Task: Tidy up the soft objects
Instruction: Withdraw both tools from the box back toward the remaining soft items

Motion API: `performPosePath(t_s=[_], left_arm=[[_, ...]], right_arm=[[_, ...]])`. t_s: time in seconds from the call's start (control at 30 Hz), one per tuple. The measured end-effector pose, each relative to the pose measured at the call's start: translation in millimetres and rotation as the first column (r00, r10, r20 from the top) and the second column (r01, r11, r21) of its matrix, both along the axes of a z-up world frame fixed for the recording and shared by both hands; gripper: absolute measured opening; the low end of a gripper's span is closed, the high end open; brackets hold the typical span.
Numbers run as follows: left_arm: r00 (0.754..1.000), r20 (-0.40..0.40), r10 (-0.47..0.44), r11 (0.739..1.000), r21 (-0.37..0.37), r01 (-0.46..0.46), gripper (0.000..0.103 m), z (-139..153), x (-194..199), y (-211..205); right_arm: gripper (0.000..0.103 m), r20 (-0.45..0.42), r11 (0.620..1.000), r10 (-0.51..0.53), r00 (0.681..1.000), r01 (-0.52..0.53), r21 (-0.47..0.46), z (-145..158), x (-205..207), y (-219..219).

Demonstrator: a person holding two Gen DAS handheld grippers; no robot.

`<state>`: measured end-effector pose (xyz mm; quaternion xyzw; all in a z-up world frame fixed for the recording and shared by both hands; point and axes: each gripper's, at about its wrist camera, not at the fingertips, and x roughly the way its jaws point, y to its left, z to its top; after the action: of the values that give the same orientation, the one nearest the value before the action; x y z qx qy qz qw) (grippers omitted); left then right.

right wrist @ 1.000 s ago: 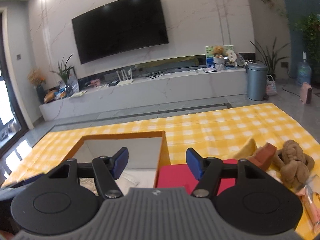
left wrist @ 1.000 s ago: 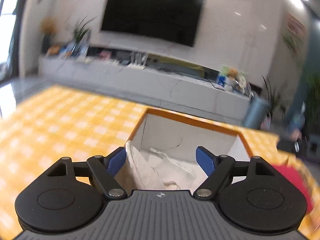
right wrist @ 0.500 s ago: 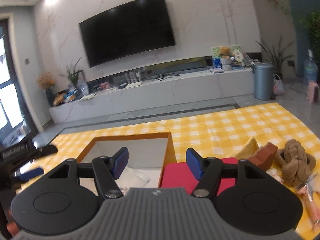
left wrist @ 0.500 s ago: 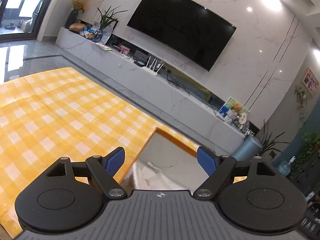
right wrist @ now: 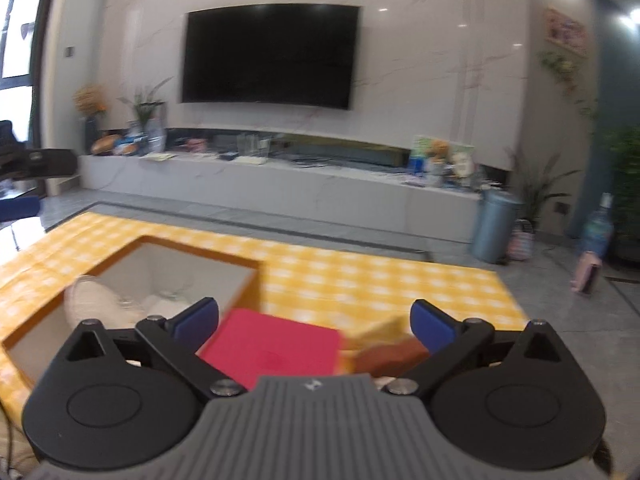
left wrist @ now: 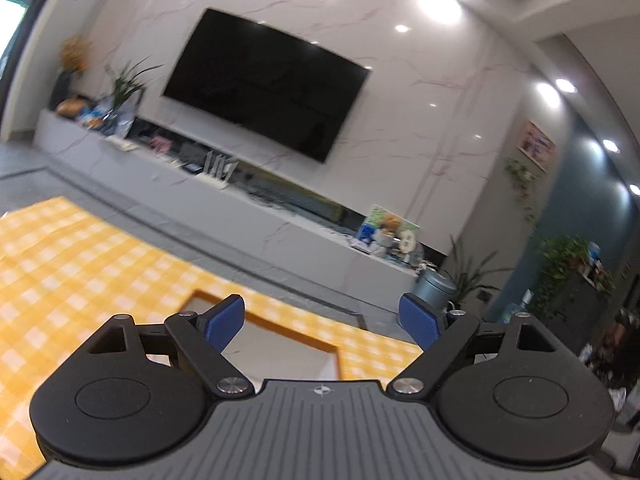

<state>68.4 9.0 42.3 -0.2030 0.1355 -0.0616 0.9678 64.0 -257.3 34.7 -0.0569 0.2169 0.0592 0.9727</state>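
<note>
Opening wide, the right gripper (right wrist: 314,318) holds nothing above the red pad (right wrist: 276,350). The left gripper (left wrist: 322,318) is opening too, holding nothing. A white cloth (right wrist: 94,300) lies inside the box (right wrist: 252,284) on the yellow checked tablecloth (right wrist: 360,284).

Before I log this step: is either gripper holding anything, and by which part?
Nothing is held. Left gripper and right gripper are both opening, with nothing gripped between their pads.

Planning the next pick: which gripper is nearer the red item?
Right. The right gripper, jaws opening, hovers just over the red item. The left gripper is over the box; its view shows no red item.
</note>
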Motion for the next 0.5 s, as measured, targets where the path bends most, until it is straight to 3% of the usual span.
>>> performPosePath(t_s=[0.2, 0.27, 0.37, 0.43, 0.5], left_arm=[[0.997, 0.026, -0.067, 0.992, 0.107, 0.064, 0.103, -3.1, -1.7, -49.7], [0.994, 0.01, -0.11, 0.988, 0.114, 0.108, 0.103, -6.5, -2.2, -64.6], [0.983, -0.016, -0.183, 0.972, 0.144, 0.184, 0.103, -11.9, -4.5, -88.4], [0.969, -0.044, -0.244, 0.956, 0.159, 0.248, 0.103, -15.1, -6.1, -102.4], [0.947, -0.089, -0.309, 0.937, 0.142, 0.32, 0.103, -18.0, -2.9, -113.1]], right_arm=[[0.1, 0.005, 0.99, -0.14, 0.99, 0.14, 0.015, 12.1, -25.4, -82.4], [0.1, -0.038, 0.975, -0.215, 0.976, 0.217, 0.043, 13.1, -26.3, -110.7], [0.1, -0.127, 0.927, -0.347, 0.929, 0.36, 0.102, 10.7, -26.5, -149.5], [0.1, -0.173, 0.906, -0.387, 0.906, 0.408, 0.109, 4.2, -27.1, -165.2], [0.1, -0.206, 0.913, -0.371, 0.906, 0.396, 0.1, -4.1, -24.4, -173.5]])
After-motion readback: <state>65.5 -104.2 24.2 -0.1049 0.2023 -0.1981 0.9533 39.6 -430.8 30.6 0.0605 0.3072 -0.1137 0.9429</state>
